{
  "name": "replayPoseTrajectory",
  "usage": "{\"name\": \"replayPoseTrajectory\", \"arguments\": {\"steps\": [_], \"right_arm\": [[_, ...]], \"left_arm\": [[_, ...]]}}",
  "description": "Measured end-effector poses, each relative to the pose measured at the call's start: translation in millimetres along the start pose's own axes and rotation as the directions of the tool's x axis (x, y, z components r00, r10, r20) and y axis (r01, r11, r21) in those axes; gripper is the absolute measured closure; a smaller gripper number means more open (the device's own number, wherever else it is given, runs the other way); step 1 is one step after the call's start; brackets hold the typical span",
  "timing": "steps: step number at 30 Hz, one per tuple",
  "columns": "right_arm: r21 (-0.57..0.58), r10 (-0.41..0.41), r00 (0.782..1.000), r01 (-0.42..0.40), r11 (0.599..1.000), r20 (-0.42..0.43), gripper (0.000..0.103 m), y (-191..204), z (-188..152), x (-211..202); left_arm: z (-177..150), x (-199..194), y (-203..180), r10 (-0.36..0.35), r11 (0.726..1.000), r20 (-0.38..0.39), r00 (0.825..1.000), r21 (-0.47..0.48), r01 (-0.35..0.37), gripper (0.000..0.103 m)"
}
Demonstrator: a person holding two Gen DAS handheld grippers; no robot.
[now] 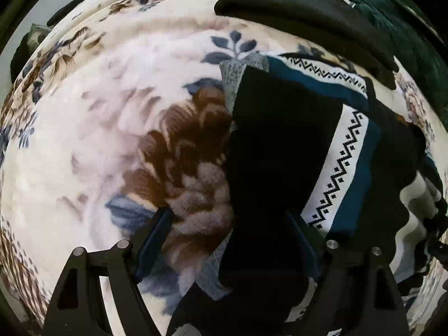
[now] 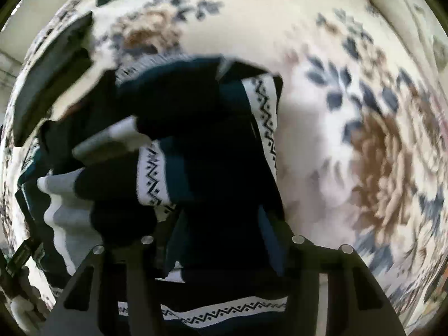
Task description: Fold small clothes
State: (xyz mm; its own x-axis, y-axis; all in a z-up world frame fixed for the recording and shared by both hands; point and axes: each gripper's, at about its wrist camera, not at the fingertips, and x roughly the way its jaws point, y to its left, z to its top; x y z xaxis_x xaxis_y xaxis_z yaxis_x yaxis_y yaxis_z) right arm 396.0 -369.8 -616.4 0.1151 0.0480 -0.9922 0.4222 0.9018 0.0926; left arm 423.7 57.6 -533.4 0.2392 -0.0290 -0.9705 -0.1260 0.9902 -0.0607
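Our left hand-held gripper [image 1: 228,240] is spread wide, released, its fingers straddling the near end of the dark sock [image 1: 277,151]. Our right hand-held gripper [image 2: 221,238] has dark cloth between its fingers; whether it is clenched on it we cannot tell. Below lies a fleecy floral blanket [image 1: 117,145], cream with brown and blue blooms. The sock is black and teal with a white zigzag band, heaped among other socks [image 2: 67,207] at the right

A cream plush blanket [image 1: 84,140] with brown and blue flowers covers the surface.
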Motion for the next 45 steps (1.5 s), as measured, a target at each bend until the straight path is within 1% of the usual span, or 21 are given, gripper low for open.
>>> {"name": "replayPoseTrajectory", "arguments": {"steps": [3,6,8,11,12,13,15,17,18,19,22,26,28,30,33,37,39,41,42,43,45], "right_arm": [[0.02,0.044,0.999,-0.044,0.999,0.003,0.048,-4.6,-1.0,-28.7],[0.021,0.096,0.995,-0.097,0.995,0.013,0.039,-15.0,-4.4,-64.7],[0.008,0.127,0.992,-0.127,0.992,0.011,0.034,-28.0,-7.5,-90.6],[-0.009,0.163,0.987,-0.164,0.986,-0.007,0.034,-50.3,-10.5,-116.4],[-0.02,0.182,0.983,-0.183,0.983,-0.019,0.034,-61.6,-10.6,-123.6],[-0.03,0.191,0.981,-0.192,0.981,-0.03,0.034,-66.6,-9.4,-127.5],[-0.065,0.206,0.977,-0.21,0.976,-0.061,0.034,-91.0,-7.7,-135.0],[-0.104,0.223,0.97,-0.233,0.967,-0.1,0.034,-115.0,-5.3,-138.1],[-0.119,0.221,0.968,-0.235,0.965,-0.121,0.034,-128.0,-5.1,-138.3],[-0.129,0.224,0.965,-0.242,0.962,-0.138,0.034,-140.9,-2.2,-139.0],[-0.164,0.243,0.95,-0.276,0.947,-0.194,0.034,-173.8,10.4,-134.6],[-0.213,0.261,0.937,-0.311,0.926,-0.232,0.034,-195.3,30.9,-114.3],[-0.231,0.279,0.927,-0.337,0.913,-0.25,0.034,-196.5,38.7,-99.9],[-0.239,0.303,0.913,-0.37,0.898,-0.275,0.034,-192.2,45.6,-82.1],[-0.245,0.346,0.888,-0.423,0.872,-0.304,0.034,-176.3,56.1,-55.5],[-0.207,0.44,0.837,-0.517,0.831,-0.326,0.034,-143.4,80.2,-19.2],[-0.21,0.443,0.851,-0.505,0.837,-0.283,0.034,-127.5,94.3,-6.2],[-0.185,0.473,0.838,-0.528,0.829,-0.272,0.034,-116.3,108.0,7.8],[-0.16,0.484,0.831,-0.536,0.829,-0.274,0.034,-111.9,114.1,15.7],[-0.134,0.495,0.824,-0.543,0.829,-0.274,0.034,-108.3,120.1,23.4],[-0.077,0.533,0.796,-0.574,0.815,-0.286,0.034,-99.6,128.8,39.5]], "left_arm": [[-0.9,-22.8,-7.7,0.005,1.0,0.034,0.999,0.027,-0.006,0.023],[-13.2,-64.4,-26.1,-0.024,0.998,0.091,0.996,0.061,0.019,0.023],[-28.8,-92.3,-43.4,-0.045,0.995,0.123,0.991,0.091,0.034,0.023],[-65.5,-124.7,-77.3,-0.094,0.989,0.134,0.987,0.126,0.077,0.023],[-75.6,-130.4,-90.7,-0.101,0.987,0.13,0.986,0.14,0.082,0.023],[-99.1,-137.6,-112.9,-0.116,0.982,0.114,0.987,0.161,0.097,0.023],[-127.1,-142.1,-139.5,-0.134,0.977,0.08,0.988,0.177,0.118,0.023],[-176.1,-142.9,-183.5,-0.143,0.973,0.014,0.99,0.185,0.138,0.023],[-187.7,-141.8,-196.9,-0.138,0.973,-0.01,0.99,0.185,0.138,0.023],[-209.6,-139.8,-216.2,-0.127,0.973,-0.045,0.991,0.188,0.133,0.023],[-274.9,-126.1,-269.3,-0.09,0.975,-0.159,0.983,0.185,0.119,0.023],[-334.9,-101.4,-319.7,-0.04,0.978,-0.236,0.971,0.189,0.086,0.023],[-356.8,-92.2,-337.4,-0.015,0.975,-0.252,0.968,0.213,0.071,0.023],[-372.6,-76.5,-351.5,0.03,0.969,-0.255,0.967,0.245,0.034,0.023],[-386.1,-51.5,-360.5,0.092,0.968,-0.249,0.964,0.248,-0.028,0.023],[-390.0,-41.4,-365.4,0.139,0.971,-0.173,0.975,0.215,-0.1,0.022],[-391.3,-40.0,-369.2,0.148,0.971,-0.15,0.977,0.21,-0.115,0.023],[-392.4,-42.4,-371.0,0.136,0.975,-0.12,0.983,0.193,-0.111,0.034],[-392.9,-45.1,-370.9,0.128,0.977,-0.106,0.986,0.186,-0.107,0.05],[-394.2,-51.6,-365.6,0.123,0.979,-0.088,0.989,0.177,-0.106,0.071],[-394.5,-60.8,-363.9,0.118,0.983,-0.061,0.991,0.148,-0.108,0.091]]}}
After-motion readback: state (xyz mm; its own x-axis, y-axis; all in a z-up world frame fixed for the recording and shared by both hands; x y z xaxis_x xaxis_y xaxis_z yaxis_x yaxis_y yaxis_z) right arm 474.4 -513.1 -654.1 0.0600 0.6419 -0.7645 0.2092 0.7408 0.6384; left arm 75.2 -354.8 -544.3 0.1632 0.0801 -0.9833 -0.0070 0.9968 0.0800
